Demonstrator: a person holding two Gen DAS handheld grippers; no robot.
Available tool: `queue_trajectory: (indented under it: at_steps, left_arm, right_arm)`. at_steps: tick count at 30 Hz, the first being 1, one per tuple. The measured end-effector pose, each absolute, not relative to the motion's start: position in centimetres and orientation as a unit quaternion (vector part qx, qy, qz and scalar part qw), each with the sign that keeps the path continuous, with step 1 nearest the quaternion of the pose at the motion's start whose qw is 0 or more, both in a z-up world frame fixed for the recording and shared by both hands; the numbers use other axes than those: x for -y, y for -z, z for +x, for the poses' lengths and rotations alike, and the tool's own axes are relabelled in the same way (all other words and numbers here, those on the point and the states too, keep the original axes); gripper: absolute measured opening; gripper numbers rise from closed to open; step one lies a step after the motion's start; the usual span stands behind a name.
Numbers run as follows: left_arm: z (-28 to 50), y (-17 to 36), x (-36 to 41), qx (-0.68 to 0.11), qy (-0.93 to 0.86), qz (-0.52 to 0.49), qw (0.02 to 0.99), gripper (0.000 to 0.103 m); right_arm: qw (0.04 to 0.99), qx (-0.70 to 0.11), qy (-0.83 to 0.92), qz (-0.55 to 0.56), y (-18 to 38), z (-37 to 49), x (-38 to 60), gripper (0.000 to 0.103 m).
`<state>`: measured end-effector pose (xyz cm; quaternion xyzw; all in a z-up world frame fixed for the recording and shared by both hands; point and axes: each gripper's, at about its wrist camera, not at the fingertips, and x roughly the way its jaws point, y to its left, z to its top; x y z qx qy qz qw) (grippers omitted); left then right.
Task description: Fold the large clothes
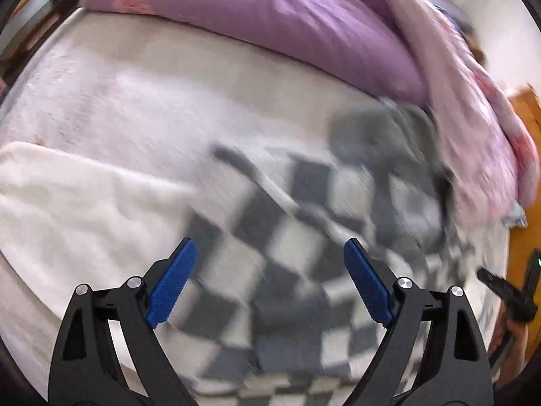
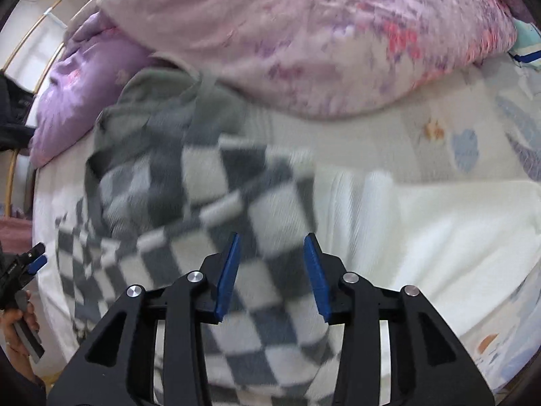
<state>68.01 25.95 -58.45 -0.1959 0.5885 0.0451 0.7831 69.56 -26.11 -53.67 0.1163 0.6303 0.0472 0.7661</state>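
A grey-and-white checkered garment [image 1: 287, 270] lies spread on the bed, its plain grey hood [image 1: 382, 135] bunched at the far end against the quilts. My left gripper [image 1: 269, 242] hovers over the garment's left part, open wide, with nothing between its blue pads. In the right wrist view the same garment [image 2: 203, 203] and hood [image 2: 159, 101] fill the left and centre. My right gripper [image 2: 273, 237] hangs above the garment's right edge, open by a moderate gap, with no cloth between the pads. Both views are blurred.
A white fluffy blanket [image 1: 67, 196] [image 2: 439, 230] covers the bed on both sides of the garment. A purple quilt [image 1: 270, 17] and a pink floral quilt [image 2: 304, 34] are heaped along the far side. A hand [image 2: 17, 331] holding the other tool shows at the left edge.
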Motion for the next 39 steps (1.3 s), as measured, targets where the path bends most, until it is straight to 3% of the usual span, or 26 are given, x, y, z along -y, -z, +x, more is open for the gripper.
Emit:
queue_trajectory:
  at_steps: [13, 16, 18, 19, 20, 21, 30, 39]
  left_arm:
    - [76.2, 65.7, -28.2, -0.671, -0.088, -0.155, 0.720, 0.086]
    - [76.8, 65.9, -27.5, -0.678, -0.080, -0.122, 0.721, 0.070]
    - [77.2, 65.8, -26.7, -0.677, -0.065, -0.114, 0.724, 0.043]
    - [77.3, 65.6, -26.3, -0.678, -0.065, -0.097, 0.726, 0.040]
    - [77.4, 65.4, -26.0, -0.677, -0.066, -0.078, 0.729, 0.030]
    - [77.3, 65.1, -25.6, -0.675, -0.064, -0.060, 0.732, 0.026]
    - [73.3, 58.2, -24.6, -0.613, -0.038, -0.041, 0.788, 0.021]
    - [63.3, 50.8, -21.7, -0.549, -0.014, -0.089, 0.831, 0.020]
  right_arm:
    - [0.718, -0.686, -0.006, 0.118, 58.8, 76.4, 26.6, 0.050]
    - [0.709, -0.698, -0.015, 0.102, 60.2, 76.6, 26.2, 0.045]
    - [0.707, -0.699, -0.019, 0.103, 60.5, 76.6, 26.4, 0.037]
    - [0.707, -0.699, -0.023, 0.103, 60.5, 76.5, 26.5, 0.029]
    - [0.710, -0.697, -0.023, 0.100, 60.4, 76.4, 26.5, 0.028]
    - [0.716, -0.692, -0.024, 0.094, 60.0, 76.2, 26.5, 0.025]
    - [0.772, -0.626, -0.044, 0.100, 54.2, 71.8, 27.2, 0.022]
    - [0.820, -0.545, -0.094, 0.145, 46.4, 62.7, 28.2, 0.020]
